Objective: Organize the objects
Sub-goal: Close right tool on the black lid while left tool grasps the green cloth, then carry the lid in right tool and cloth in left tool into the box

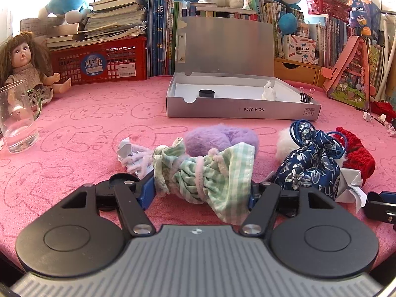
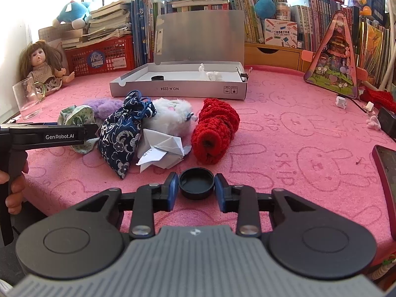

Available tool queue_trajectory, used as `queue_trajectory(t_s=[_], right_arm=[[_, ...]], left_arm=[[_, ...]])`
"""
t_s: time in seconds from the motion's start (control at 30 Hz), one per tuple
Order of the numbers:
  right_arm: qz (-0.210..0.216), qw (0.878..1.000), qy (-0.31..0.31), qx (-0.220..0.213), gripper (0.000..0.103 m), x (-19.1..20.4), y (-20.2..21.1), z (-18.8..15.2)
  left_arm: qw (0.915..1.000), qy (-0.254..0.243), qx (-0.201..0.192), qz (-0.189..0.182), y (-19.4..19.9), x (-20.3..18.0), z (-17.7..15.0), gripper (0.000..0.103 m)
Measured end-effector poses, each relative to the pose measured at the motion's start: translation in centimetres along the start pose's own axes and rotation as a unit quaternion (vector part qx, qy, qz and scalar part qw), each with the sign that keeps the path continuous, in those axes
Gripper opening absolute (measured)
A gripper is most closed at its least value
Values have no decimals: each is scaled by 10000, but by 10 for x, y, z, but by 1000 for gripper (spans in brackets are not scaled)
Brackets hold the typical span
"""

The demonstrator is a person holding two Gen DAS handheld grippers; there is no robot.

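Black cap (image 2: 196, 183) clamped in right gripper (image 2: 196, 189) — green checked cloth (image 1: 210, 175) pinched by left gripper (image 1: 201, 193).

I hold the left claw (image 1: 201, 190) low over the worktop (image 1: 74, 128), angled downward, its blue pads (image 1: 146, 193) pressed against both sides of a green checked cloth bundle (image 1: 205, 173). I hold the right claw (image 2: 196, 188) at a similar downward angle, its pads (image 2: 173, 190) closed against a black cap (image 2: 196, 183). My left hand (image 2: 14, 185) grips the left claw's handle, fingers wrapped around it.
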State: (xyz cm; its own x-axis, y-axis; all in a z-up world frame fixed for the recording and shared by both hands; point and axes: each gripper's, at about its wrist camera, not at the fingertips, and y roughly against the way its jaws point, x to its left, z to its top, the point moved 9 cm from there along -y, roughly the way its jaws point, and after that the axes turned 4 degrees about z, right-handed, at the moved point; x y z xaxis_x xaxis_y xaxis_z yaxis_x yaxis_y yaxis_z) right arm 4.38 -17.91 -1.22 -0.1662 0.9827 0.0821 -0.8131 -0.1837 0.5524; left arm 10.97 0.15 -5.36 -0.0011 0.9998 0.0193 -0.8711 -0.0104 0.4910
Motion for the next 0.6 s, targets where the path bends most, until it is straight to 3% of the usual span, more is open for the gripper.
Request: queue_trajectory(t_s=[0.6], right_arm=[[-168,9989,65,-443,37,-12,-1,48]], left_arm=[[9991,177,-384,-37,22,6,54,71]])
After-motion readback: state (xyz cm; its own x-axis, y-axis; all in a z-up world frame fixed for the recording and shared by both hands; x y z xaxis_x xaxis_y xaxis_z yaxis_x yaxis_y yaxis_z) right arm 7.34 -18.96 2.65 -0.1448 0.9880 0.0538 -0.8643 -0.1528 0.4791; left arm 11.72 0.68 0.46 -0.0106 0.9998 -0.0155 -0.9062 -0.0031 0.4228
